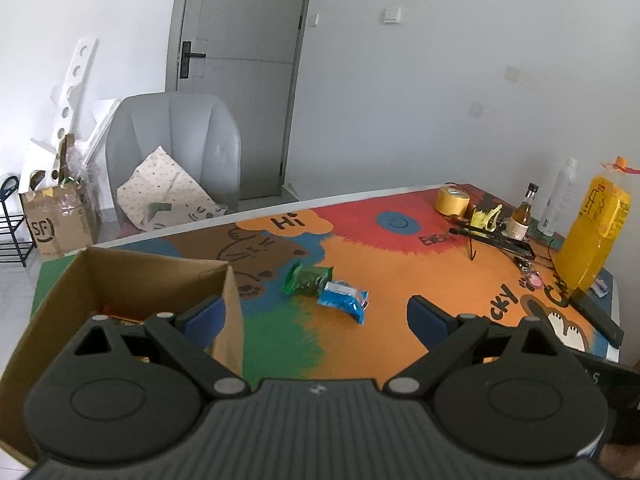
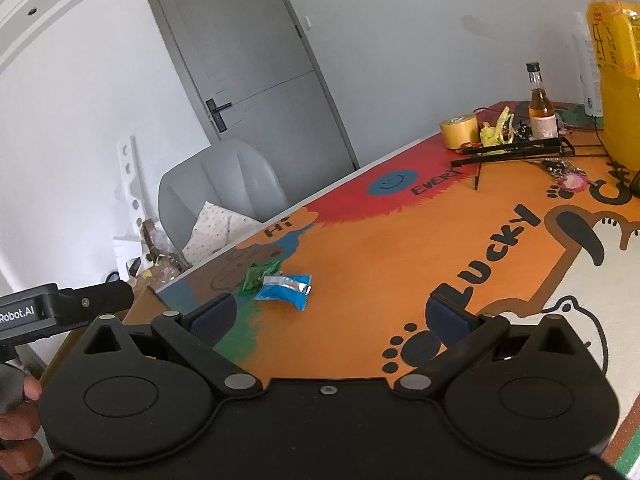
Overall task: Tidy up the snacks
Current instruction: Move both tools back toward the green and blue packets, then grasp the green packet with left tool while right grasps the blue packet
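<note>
Left tool [image 1: 314, 314]: nearest the lens, fingers spread wide, nothing between them; hovers beside the box.
Right tool [image 2: 330, 312]: released too, empty, above the counter [image 2: 400, 256].
Cardboard box [image 1: 120, 280]: at the counter's left edge, open-topped; something orange-wrapped shows inside, so some sorting looks done.
Green snack packet [image 1: 306, 279]: on the counter, touching the blue one.
Blue snack packet [image 1: 345, 300]: lying flat just right of the box.
Left to do: by my reading, both packets await boxing.

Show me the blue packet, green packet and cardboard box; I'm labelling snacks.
blue packet [image 1: 345, 300], left wrist view, wrapper middle.
green packet [image 1: 307, 279], left wrist view, wrapper middle.
cardboard box [image 1: 234, 312], left wrist view, right wall.
</note>
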{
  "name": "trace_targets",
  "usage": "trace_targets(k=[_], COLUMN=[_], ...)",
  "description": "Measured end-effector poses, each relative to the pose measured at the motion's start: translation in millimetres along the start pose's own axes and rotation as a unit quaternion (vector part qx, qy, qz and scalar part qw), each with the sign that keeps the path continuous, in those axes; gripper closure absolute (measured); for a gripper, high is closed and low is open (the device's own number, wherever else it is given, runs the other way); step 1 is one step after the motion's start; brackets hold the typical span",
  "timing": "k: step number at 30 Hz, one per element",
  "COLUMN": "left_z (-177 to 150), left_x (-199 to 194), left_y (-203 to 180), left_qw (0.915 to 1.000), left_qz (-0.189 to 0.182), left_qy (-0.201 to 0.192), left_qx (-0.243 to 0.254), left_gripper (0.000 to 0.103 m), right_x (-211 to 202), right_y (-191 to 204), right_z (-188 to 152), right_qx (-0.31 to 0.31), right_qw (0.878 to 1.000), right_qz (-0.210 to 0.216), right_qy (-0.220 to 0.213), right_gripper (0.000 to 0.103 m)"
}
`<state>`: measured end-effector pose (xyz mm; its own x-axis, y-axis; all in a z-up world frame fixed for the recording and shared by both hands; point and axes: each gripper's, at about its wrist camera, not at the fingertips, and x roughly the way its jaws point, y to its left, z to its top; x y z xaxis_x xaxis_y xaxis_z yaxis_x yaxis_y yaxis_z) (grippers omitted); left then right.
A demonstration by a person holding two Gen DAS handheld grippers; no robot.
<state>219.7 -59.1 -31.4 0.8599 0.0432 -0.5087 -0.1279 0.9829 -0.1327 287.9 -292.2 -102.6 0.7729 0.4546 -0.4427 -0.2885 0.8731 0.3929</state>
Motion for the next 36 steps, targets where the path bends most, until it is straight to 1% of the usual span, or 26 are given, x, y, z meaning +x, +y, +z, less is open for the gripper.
trace_targets(k=[5,7,9,10,11,12,14,16,18,26,36], left_z=[5,8,10,11,12,13,15,19,22,30,34], left_x=[15,21,29,34,39,44,52,59,65,93,109], left_y=[-4,-4,-5,-5,-4,-4,-3,-3,-3,3,13], left_qw=[1.0000,1.0000,1.0000,1.0000,0.9999,0.9999,0.9997,0.9995,0.9994,0.9990,0.9983], left_qz=[0.001,-0.002,0.000,-0.001,-0.001,-0.002,-0.001,0.003,0.005,0.010,0.021], left_qy=[0.000,-0.003,0.001,0.004,0.010,0.015,0.022,0.023,0.023,0.040,0.053], left_qx=[0.002,0.002,0.006,0.007,0.007,0.007,0.014,0.021,0.024,0.019,0.012], left_gripper=[0.009,0.015,0.027,0.031,0.037,0.041,0.043,0.044,0.044,0.052,0.057], right_x=[13,19,26,31,35,41,50,61,71,103,140], right_y=[-6,-6,-4,-3,-2,-2,-1,1,3,16,34], right_z=[2,3,5,6,7,8,10,12,14,16,17], right_qx=[0.008,0.006,0.004,0.003,0.004,0.005,0.007,0.008,0.012,0.008,-0.007], right_qw=[1.000,1.000,1.000,1.000,1.000,1.000,0.999,0.999,0.998,0.996,0.994], right_qz=[0.008,0.013,0.017,0.019,0.022,0.025,0.032,0.040,0.044,0.057,0.058], right_qy=[0.003,0.004,0.004,0.007,0.010,0.013,0.021,0.031,0.040,0.065,0.091], right_gripper=[0.000,0.000,0.002,0.005,0.007,0.009,0.013,0.020,0.022,0.026,0.026])
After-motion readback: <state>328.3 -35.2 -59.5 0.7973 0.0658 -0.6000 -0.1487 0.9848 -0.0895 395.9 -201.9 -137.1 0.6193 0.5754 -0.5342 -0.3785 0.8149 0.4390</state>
